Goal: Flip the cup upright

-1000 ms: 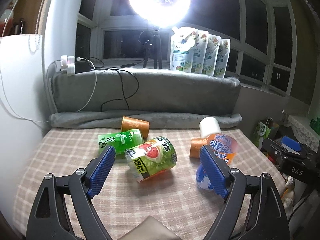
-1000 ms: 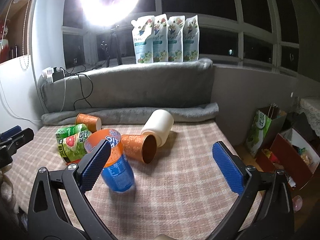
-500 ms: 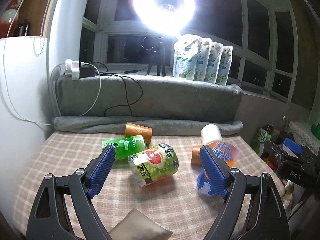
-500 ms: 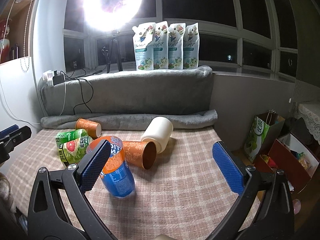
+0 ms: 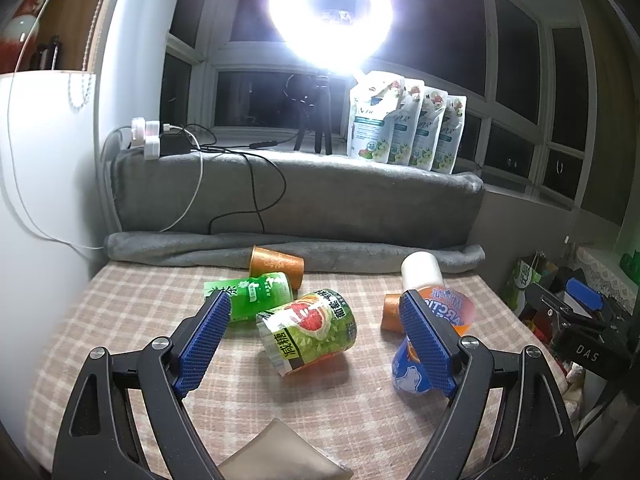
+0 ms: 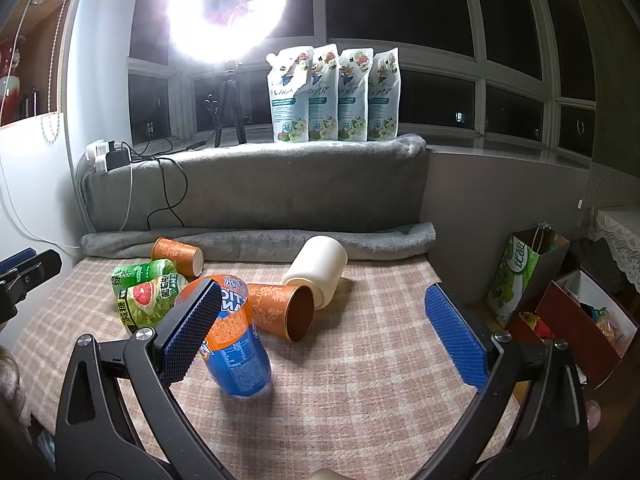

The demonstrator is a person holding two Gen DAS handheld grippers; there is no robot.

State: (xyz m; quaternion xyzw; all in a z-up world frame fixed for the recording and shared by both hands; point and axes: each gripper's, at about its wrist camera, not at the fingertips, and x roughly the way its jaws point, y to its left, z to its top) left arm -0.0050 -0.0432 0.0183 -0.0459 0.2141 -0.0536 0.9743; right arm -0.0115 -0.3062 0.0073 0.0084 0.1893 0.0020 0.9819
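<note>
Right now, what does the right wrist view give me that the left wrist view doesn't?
Only the right wrist view shows the open mouth of the near orange cup, lying on its side and facing the camera, and the whole blue cup standing. Only the left shows the grapefruit cup unblocked between its open fingers. Both share the white cup, the green tea cup and the far orange cup.

Ring light (image 5: 330,12) glare blown out, room dim, fisheye warp at edges.
</note>
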